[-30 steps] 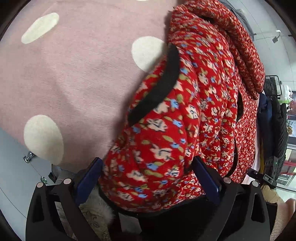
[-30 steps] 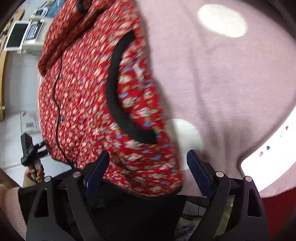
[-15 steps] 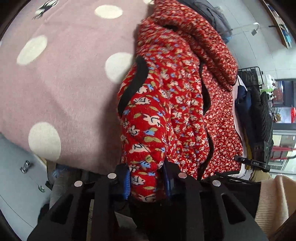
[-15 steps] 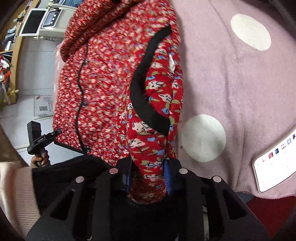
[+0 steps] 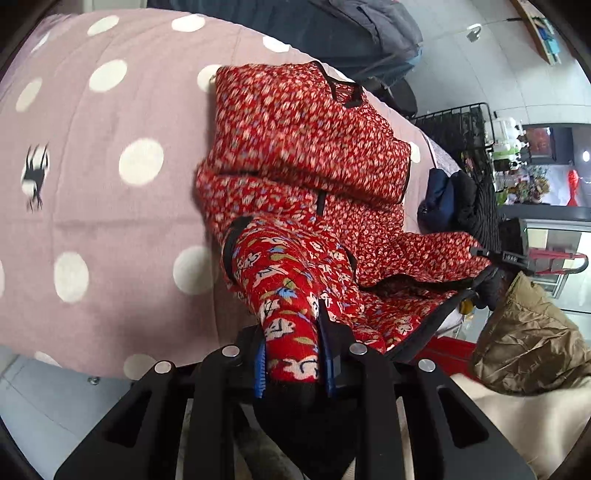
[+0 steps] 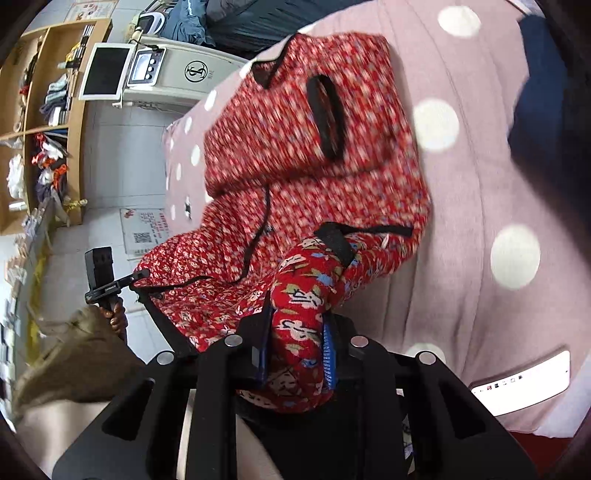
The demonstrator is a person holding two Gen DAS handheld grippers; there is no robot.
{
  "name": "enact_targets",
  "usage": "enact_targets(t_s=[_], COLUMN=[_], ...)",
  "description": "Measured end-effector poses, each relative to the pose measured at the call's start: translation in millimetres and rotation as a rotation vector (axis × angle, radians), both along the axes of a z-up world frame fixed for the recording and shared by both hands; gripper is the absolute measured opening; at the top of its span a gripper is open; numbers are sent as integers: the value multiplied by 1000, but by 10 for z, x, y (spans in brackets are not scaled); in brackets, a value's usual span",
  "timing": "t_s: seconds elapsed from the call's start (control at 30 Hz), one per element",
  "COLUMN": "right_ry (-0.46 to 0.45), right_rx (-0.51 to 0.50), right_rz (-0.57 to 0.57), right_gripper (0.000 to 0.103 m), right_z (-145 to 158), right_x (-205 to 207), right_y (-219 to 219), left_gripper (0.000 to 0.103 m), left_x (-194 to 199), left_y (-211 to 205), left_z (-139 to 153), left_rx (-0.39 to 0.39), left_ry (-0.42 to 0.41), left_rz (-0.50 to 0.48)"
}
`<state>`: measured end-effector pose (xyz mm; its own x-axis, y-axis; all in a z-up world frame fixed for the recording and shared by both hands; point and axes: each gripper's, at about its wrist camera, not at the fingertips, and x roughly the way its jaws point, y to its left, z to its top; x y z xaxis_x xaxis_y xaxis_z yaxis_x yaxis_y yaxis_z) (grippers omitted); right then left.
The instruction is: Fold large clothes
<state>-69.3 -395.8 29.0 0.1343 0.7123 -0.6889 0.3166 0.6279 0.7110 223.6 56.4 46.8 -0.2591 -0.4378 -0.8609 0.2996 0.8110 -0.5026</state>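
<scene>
Right at the lens, the left hand-held gripper [image 5: 293,363] has its blue pads clamped on a bunched corner of the red floral jacket [image 5: 306,155], and the jaws are closing a touch more on the cloth. Same story on the other side: the right hand-held gripper [image 6: 295,354] pinches its own gathered fold of the jacket [image 6: 306,155] between narrow jaws that are closing on it too. From both grips the quilted fabric runs up and away towards twelve o'clock, its black-lined hem slung between the two holds. In the right wrist view the other gripper shows at nine o'clock, held in a hand [image 6: 117,320]. Beyond the lifted edge, the rest of the jacket lies in a folded heap on the pink polka-dot cover [image 5: 110,206], black-trimmed pockets facing up. A white tablet [image 6: 524,380] rests on that cover at four o'clock in the right wrist view. Further back, dark clothes [image 5: 369,33] pile up at twelve o'clock in the left wrist view, and wooden shelves [image 6: 40,122] stand at ten o'clock in the right.
</scene>
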Motion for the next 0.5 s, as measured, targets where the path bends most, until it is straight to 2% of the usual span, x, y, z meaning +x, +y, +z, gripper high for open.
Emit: enact_targets(t_s=[0.1,0.17,0.2,0.3,0.33,0.37,0.5], right_ry=[63,61,55,39,40,49,122], right_rx=[-38,-101,-118,-144,-155,-167,-144], right_rz=[26,68,50,-86,-123,-179,-339], right_gripper=[23,23,23,22,22,22,23], right_z=[98,103,65,-173,-260,-399,-816], right_x=[427,768,950,1431,1554,1702,1934], right_y=[-131,-210,-275,-497,-565,-653,-786], left_gripper=[22,22,22,22,22,23,27], left_x=[398,753,962,1623,1752,1926,2119], left_y=[-358,-592,-699,-883,-919,-951,-1027], left_z=[112,66,15,-268,-360,-577,-1095], left_rx=[63,95,98,75,73,78,89], left_ry=[14,-18,-49,-129,-129,-115,-72], left_rz=[-54,-82,-71,52,87,159,303])
